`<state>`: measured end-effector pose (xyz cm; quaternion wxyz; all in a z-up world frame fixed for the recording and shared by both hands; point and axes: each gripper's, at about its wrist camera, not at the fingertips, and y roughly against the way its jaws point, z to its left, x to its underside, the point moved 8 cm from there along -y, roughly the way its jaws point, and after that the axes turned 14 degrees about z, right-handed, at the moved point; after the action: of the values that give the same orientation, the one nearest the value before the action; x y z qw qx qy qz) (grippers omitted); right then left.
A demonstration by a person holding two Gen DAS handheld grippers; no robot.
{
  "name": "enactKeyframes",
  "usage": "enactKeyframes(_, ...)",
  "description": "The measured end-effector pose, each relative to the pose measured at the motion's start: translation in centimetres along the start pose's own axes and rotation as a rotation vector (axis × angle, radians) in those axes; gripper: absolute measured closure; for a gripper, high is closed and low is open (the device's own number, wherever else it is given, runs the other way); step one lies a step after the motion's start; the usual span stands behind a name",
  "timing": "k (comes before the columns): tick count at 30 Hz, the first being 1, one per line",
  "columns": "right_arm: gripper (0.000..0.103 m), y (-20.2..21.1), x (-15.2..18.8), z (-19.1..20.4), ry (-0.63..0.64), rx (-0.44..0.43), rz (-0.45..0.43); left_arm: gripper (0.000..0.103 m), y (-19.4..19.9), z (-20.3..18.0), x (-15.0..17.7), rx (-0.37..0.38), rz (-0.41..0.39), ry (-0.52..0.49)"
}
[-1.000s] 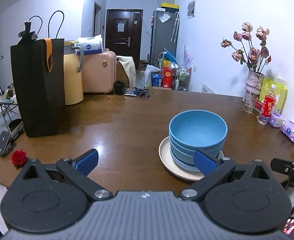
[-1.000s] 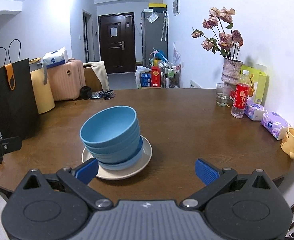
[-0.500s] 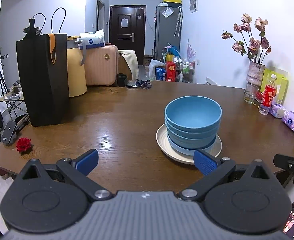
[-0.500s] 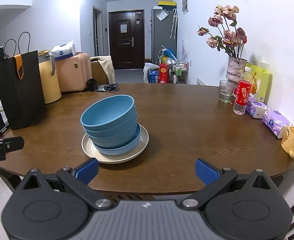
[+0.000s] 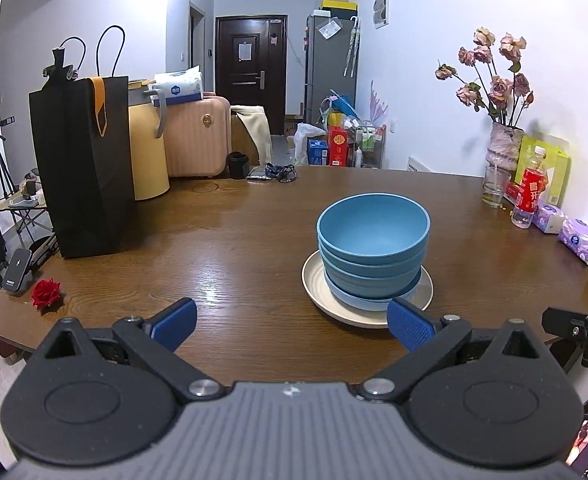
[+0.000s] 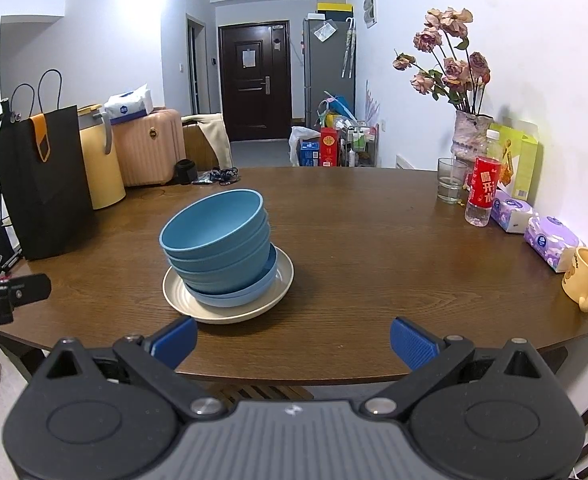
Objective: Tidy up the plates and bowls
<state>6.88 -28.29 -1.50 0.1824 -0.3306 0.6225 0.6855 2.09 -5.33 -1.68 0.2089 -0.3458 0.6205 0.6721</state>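
Looking from both wrist views, the big brown table [image 5: 234,264] carries everything, w/ the dishes near its front edge: a cream plate [image 5: 424,292], on it a shallow blue plate [image 6: 268,276], and in that a nested stack of blue bowls [image 5: 372,240]. Compared w/ approx. one second ago, both cameras have moved back and a bit up: more of the table front shows now, and in the right view its edge and the floor under it are seen, so the stack looks further from both tools. The stack itself has not changed place. The left tool [image 5: 290,318] is wide open and holds nothing; its right finger stands in front of the cream plate rim in the picture, but I think it does not touch. The right tool [image 6: 292,338] is also spread apart and empty, just off the table edge, w/ the stack ahead to its left. My judgement: stacking is finished and both tools retreat, so the task is near done, or a pause before the next reach.
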Motion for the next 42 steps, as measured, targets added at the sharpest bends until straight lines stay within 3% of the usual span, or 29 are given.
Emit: enactKeyframes(42,0.0,-0.03,-0.22,0.85,0.006,-0.011,0.003,0.0,0.23,0.1,-0.39,0.018,-0.019,-0.006)
